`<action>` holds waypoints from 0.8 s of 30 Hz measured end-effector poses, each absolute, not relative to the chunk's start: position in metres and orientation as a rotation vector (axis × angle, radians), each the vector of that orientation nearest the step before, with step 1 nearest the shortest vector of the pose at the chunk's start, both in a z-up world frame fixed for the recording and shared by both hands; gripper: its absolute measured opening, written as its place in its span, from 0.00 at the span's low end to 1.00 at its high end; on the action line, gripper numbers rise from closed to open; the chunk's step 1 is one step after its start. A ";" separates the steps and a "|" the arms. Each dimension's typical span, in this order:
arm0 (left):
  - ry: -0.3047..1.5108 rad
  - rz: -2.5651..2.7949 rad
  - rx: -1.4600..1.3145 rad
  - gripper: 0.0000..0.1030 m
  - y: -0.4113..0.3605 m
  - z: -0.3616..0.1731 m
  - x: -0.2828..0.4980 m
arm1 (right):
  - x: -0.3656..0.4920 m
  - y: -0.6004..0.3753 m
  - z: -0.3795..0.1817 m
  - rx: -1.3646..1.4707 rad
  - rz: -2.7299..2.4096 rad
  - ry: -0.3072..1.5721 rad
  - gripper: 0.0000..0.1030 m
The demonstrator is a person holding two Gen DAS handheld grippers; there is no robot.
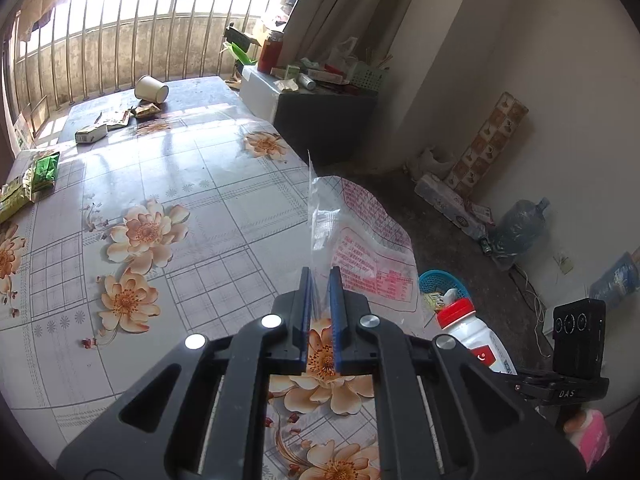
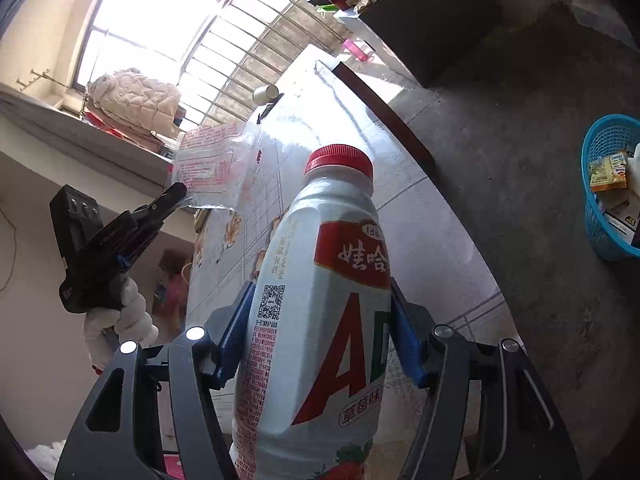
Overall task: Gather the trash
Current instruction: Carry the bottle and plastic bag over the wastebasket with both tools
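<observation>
My left gripper is shut on a clear plastic wrapper with red print and holds it up above the table's right edge. It also shows in the right wrist view with the wrapper. My right gripper is shut on a white bottle with a red cap, labelled AD. The bottle also shows in the left wrist view. A blue basket with trash stands on the floor to the right; it also shows in the left wrist view.
The table has a floral cloth. On it lie a tipped paper cup, a small white box, wrappers and green packets. A cluttered dark cabinet stands beyond. A water jug stands by the wall.
</observation>
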State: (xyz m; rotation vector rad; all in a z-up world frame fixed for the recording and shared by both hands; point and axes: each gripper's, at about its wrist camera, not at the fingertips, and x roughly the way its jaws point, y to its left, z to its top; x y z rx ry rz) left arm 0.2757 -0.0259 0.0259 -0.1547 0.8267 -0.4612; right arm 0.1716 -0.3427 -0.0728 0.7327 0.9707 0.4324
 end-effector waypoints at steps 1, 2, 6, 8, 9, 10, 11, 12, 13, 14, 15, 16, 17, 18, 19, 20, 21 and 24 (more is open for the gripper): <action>0.817 -0.478 -0.147 0.07 -0.034 0.031 0.272 | 0.167 -0.349 -0.072 0.750 0.429 0.958 0.60; 0.808 -0.497 -0.140 0.07 -0.043 0.036 0.268 | 0.163 -0.357 -0.071 0.767 0.426 0.944 0.60; 0.791 -0.587 -0.104 0.07 -0.087 0.050 0.255 | 0.141 -0.396 -0.066 0.826 0.378 0.877 0.60; 0.788 -0.640 -0.074 0.07 -0.115 0.055 0.251 | 0.129 -0.420 -0.065 0.852 0.332 0.841 0.60; 0.788 -0.665 -0.058 0.07 -0.131 0.056 0.249 | 0.121 -0.434 -0.066 0.869 0.306 0.821 0.60; 0.791 -0.692 -0.043 0.07 -0.148 0.057 0.248 | 0.113 -0.448 -0.067 0.887 0.279 0.803 0.60; 0.796 -0.719 -0.028 0.07 -0.165 0.057 0.246 | 0.105 -0.463 -0.069 0.906 0.247 0.785 0.60; 0.801 -0.746 -0.010 0.07 -0.182 0.056 0.246 | 0.097 -0.479 -0.072 0.926 0.215 0.769 0.60; 0.807 -0.773 0.008 0.07 -0.201 0.055 0.245 | 0.088 -0.494 -0.076 0.946 0.181 0.756 0.60; 0.814 -0.800 0.027 0.07 -0.220 0.052 0.245 | 0.080 -0.509 -0.081 0.968 0.148 0.746 0.60; 0.822 -0.823 0.048 0.07 -0.239 0.049 0.245 | 0.072 -0.523 -0.088 0.990 0.114 0.739 0.60; 0.832 -0.844 0.073 0.07 -0.260 0.044 0.245 | 0.064 -0.537 -0.095 1.010 0.079 0.735 0.60; 0.846 -0.860 0.093 0.07 -0.279 0.038 0.245 | 0.058 -0.550 -0.103 1.029 0.044 0.734 0.60; 0.871 -0.877 0.105 0.07 -0.298 0.030 0.247 | 0.052 -0.563 -0.112 1.049 0.010 0.737 0.60; 0.905 -0.894 0.113 0.07 -0.319 0.020 0.250 | 0.048 -0.573 -0.121 1.073 -0.018 0.738 0.60; 0.939 -0.903 0.118 0.07 -0.337 0.009 0.254 | 0.046 -0.583 -0.131 1.096 -0.042 0.741 0.60; 0.974 -0.907 0.123 0.07 -0.355 -0.004 0.259 | 0.044 -0.591 -0.141 1.116 -0.063 0.745 0.60; 1.100 -0.895 0.120 0.07 -0.400 -0.049 0.279 | 0.047 -0.615 -0.171 1.171 -0.109 0.759 0.60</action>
